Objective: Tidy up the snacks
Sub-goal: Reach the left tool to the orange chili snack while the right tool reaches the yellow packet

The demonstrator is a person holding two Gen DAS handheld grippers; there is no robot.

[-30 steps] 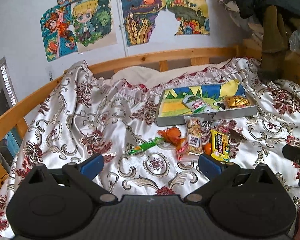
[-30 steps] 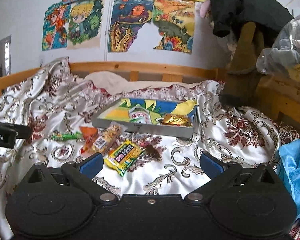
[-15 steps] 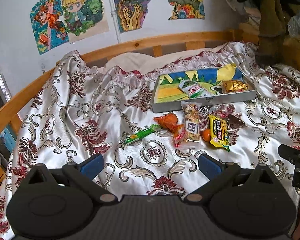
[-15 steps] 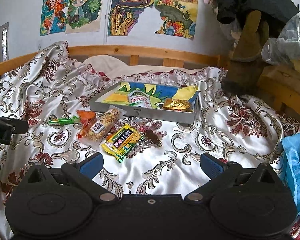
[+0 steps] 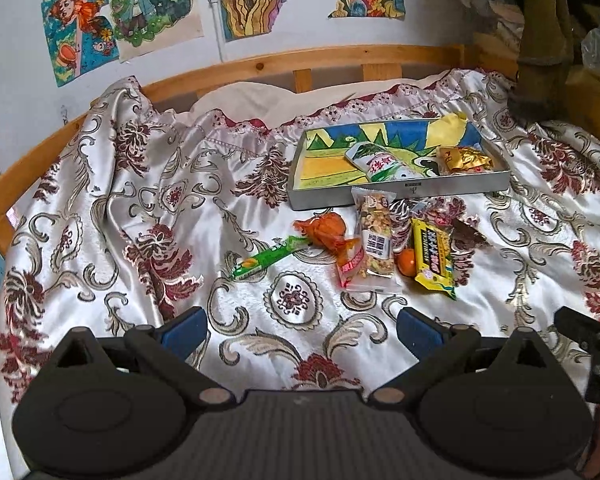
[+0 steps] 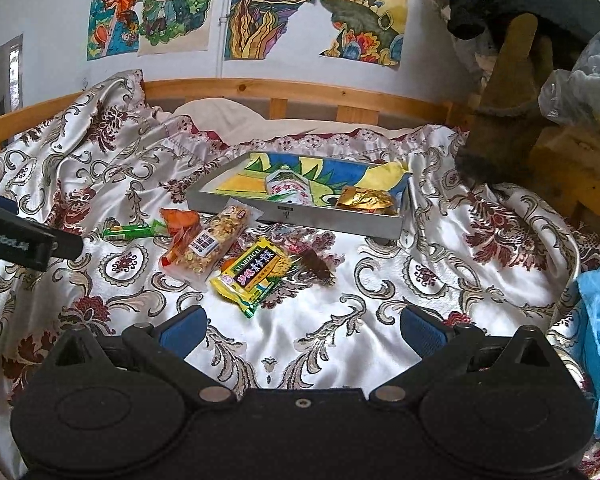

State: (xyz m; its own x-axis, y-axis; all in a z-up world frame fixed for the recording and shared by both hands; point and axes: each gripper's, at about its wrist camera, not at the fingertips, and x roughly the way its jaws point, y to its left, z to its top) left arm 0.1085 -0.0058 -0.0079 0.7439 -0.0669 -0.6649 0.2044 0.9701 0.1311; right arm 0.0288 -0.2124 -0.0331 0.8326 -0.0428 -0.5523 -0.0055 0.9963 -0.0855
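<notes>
Below, both the left gripper and right gripper hover spread wide over bare bedspread; loose snacks crowd mid-frame beside the tray, whose far rim is partly hidden.

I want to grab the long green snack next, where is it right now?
The green snack stick lies on the bedspread, leftmost of the loose snacks, just left of the orange packet and in front of the tray.

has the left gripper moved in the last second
Yes. The left gripper has tilted downward and advanced: against the wall drawings, the tray sits lower and larger.
</notes>
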